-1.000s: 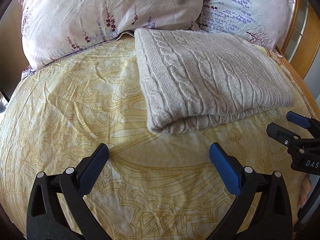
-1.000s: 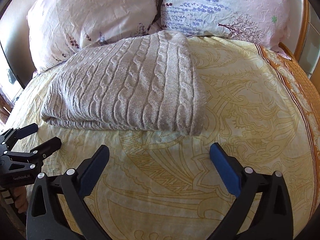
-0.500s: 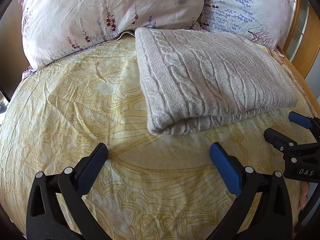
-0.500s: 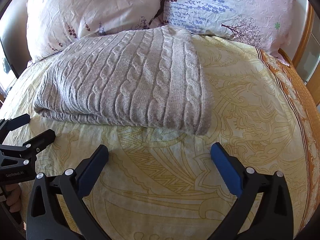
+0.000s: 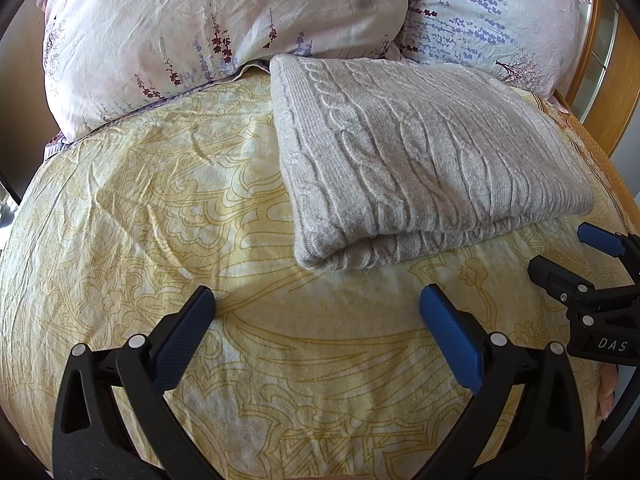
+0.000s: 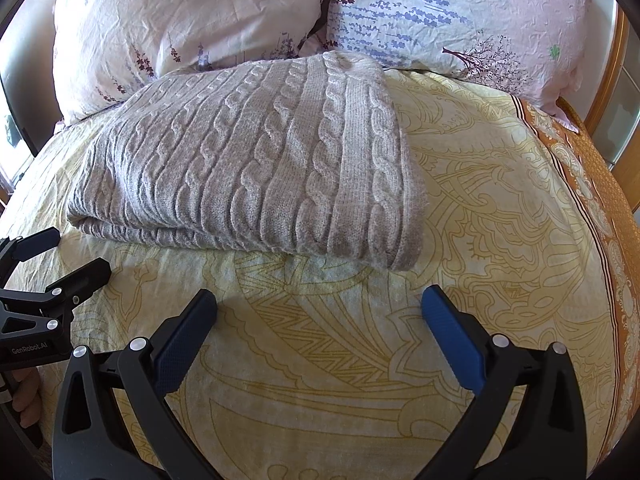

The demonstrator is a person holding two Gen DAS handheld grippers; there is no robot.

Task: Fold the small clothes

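Note:
A grey cable-knit garment (image 5: 420,160) lies folded in a thick rectangle on the yellow patterned bedspread (image 5: 160,220), its far edge against the pillows; it also shows in the right wrist view (image 6: 260,160). My left gripper (image 5: 316,320) is open and empty, just short of the garment's near left corner. My right gripper (image 6: 320,320) is open and empty, just short of its near right corner. Each gripper shows at the edge of the other's view: the right one (image 5: 576,256) and the left one (image 6: 64,256), both open.
Two floral pillows (image 5: 200,28) (image 6: 460,20) stand behind the garment. A wooden bed frame (image 5: 616,92) runs along the right side. An orange border of the bedspread (image 6: 592,184) lies at the right edge.
Both grippers have edged slightly closer to the garment and stay open. The garment has not moved.

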